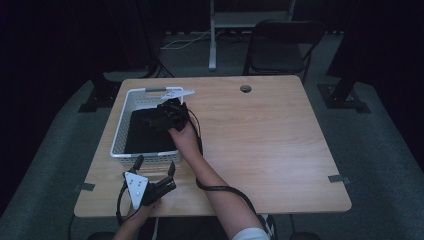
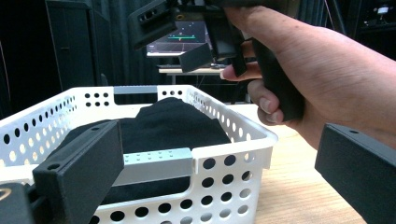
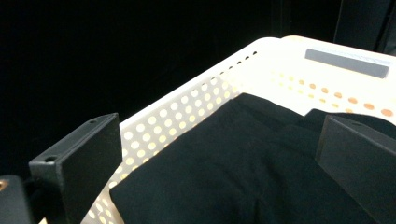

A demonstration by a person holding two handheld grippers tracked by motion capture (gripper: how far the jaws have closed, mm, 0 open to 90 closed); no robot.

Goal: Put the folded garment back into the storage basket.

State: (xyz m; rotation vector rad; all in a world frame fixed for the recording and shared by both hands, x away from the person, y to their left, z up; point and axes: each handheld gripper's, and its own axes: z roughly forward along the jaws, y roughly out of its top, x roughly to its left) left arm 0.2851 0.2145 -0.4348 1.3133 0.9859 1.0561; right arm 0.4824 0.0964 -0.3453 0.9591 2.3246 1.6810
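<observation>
So there's one white basket (image 1: pixel 131 102) on the table (image 1: pixel 260 140), toward the left side, and one black cloth (image 1: pixel 145 132) lying folded inside it (could be more than one piece, it's too dark to tell). The basket has perforated walls and a grey handle strip at each short end.

Two grippers. The right gripper (image 1: pixel 161 116) hangs over the basket's right rim, just above the cloth, held by the right hand (image 1: pixel 184 137); in its own view the jaws are wide apart with the cloth under them, nothing between them. The left gripper (image 1: pixel 155 167) sits at the near edge of the table, just in front of the basket's near wall, jaws spread open too, gripping nothing.

One folding chair (image 1: pixel 282 42) stands beyond the table's far edge.
</observation>
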